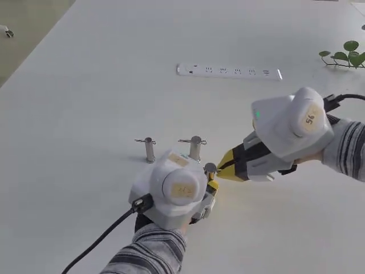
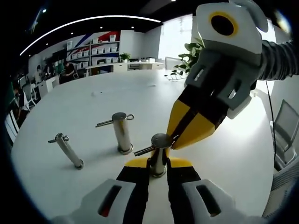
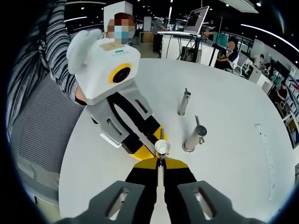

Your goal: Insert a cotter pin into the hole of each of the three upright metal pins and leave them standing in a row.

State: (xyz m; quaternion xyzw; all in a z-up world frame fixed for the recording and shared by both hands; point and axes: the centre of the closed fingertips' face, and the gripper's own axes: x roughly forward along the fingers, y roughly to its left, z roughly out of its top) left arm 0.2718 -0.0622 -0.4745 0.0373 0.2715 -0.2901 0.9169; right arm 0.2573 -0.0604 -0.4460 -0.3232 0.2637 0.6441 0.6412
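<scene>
Where the left tongs point(image 2: 159, 164) rise in their own view, their yellow tips are clamped on the lower shaft of the nearest metal pin point(image 2: 160, 141), which stands upright on the white tabletop point(image 2: 93, 93). A cotter pin point(image 2: 143, 150) juts sideways from just under that pin's head, its straight end pointing away from the right tongs point(image 2: 174, 141), whose tips meet at the other side of the head. The right gripper view looks over the same round head and shows what the left one hides: the right tongs are narrowed to a slit on the cotter pin's near end, and its thin leg pokes out beyond the head toward the white body of the left tongs. In the head view that body covers most of the nearest metal pin, so little more than the head shows between the two pairs of tips. A black cable point(image 1: 97, 242) runs from the left tongs past a striped sleeve point(image 1: 151, 251). Just beyond, the middle metal pin point(image 1: 195, 147) and the far metal pin point(image 1: 149, 149) stand upright side by side, each carrying a cotter pin across its top. Farther back lie a white power strip point(image 1: 228, 71) and, at the right edge, a green plant point(image 1: 345, 56). Behind the tabletop the gripper views take in an office with shelves, desks, seated people and ceiling lights
</scene>
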